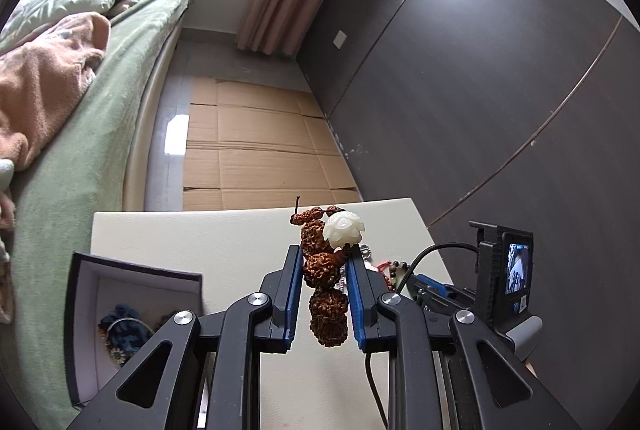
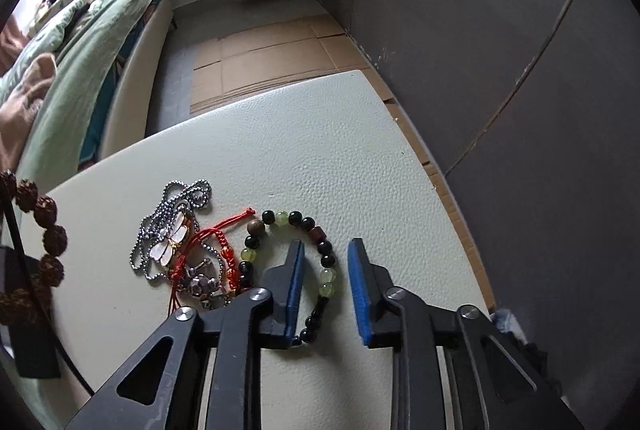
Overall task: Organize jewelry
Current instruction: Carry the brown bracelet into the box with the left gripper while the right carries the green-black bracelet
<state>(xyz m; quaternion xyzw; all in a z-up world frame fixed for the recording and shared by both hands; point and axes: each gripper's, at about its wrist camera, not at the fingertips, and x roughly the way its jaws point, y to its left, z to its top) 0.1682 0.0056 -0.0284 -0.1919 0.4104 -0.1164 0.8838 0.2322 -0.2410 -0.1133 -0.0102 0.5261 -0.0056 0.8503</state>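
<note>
My left gripper (image 1: 323,252) is shut on a brown rough-seed bracelet (image 1: 322,270) with a white carved lotus bead (image 1: 344,228), held above the white table (image 1: 200,238). The same bracelet shows at the left edge of the right wrist view (image 2: 48,226). My right gripper (image 2: 325,246) is open, low over a black and green bead bracelet (image 2: 298,222), one side of which lies between the fingers. Left of it lie a red cord bracelet (image 2: 208,236) and a ball-chain necklace with a dragonfly pendant (image 2: 170,240). An open dark jewelry box (image 1: 120,310) holds a few pieces.
The table's far edge drops to cardboard sheets (image 1: 256,141) on the floor. A green bed (image 1: 100,101) runs along the left. A dark wall (image 1: 480,69) stands on the right. The right gripper's body with its camera screen (image 1: 516,270) sits close at the left gripper's right.
</note>
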